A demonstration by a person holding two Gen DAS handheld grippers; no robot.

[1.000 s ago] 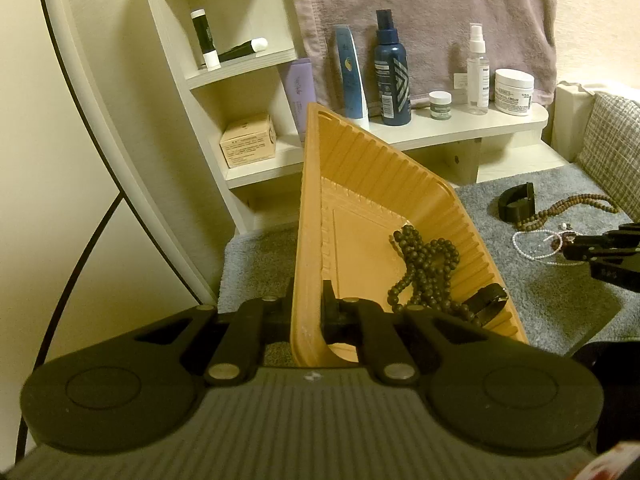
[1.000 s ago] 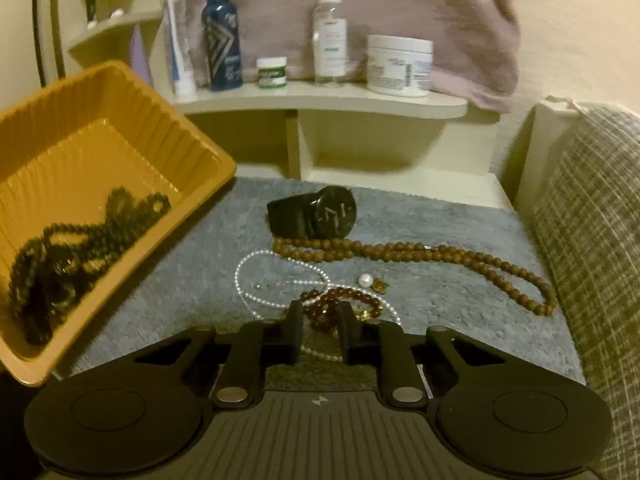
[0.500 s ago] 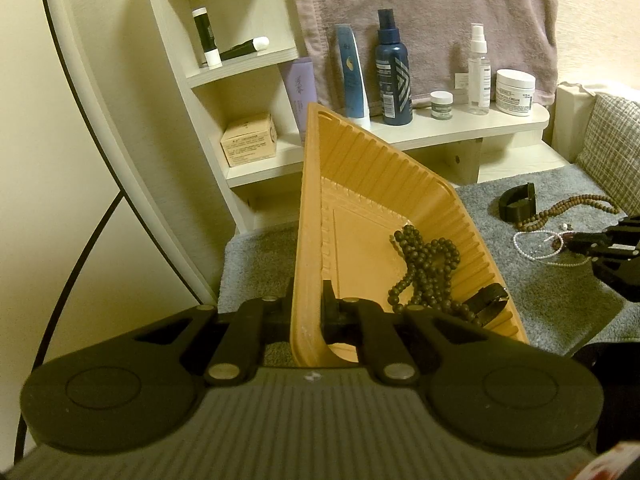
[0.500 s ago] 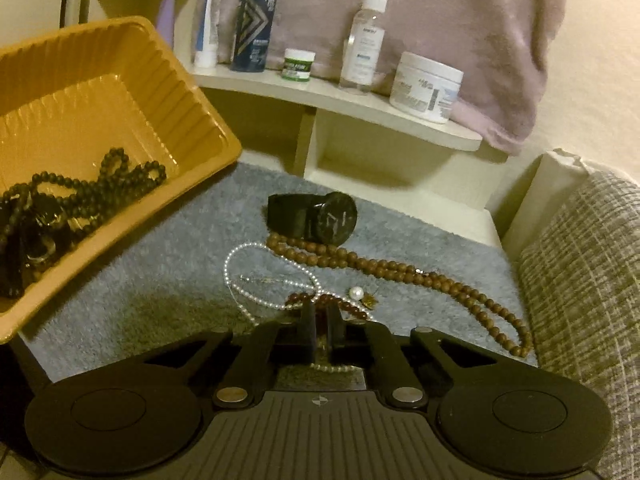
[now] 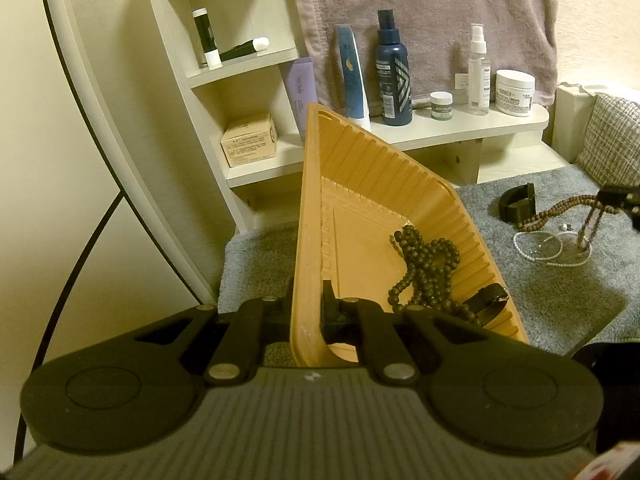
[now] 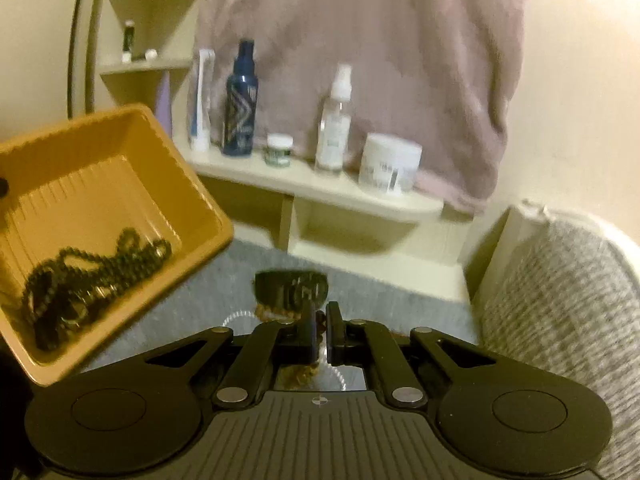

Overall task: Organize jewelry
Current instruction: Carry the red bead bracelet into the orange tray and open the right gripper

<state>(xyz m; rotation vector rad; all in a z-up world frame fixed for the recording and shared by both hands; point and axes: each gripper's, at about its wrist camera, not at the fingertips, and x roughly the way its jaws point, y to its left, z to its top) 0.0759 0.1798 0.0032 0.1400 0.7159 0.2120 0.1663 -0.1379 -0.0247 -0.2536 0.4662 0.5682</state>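
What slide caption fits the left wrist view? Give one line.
Left gripper clamps the tilted orange tray holding dark beads.

Bottles [image 5: 393, 72] and jars [image 5: 515, 92] line a shelf [image 5: 460, 130] below a towel [image 5: 420, 12].

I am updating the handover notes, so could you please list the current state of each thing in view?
Left gripper: shut on the tray wall.
Orange tray: held tilted above the grey mat.
Dark bead necklace: heaped in the tray's low corner.
Right gripper: fingers just closed on the reddish bead bracelet.
Reddish bead bracelet: hanging from the fingers, partly lifted.
Black watch: lying on the mat.
Pearl strand: lying on the mat.
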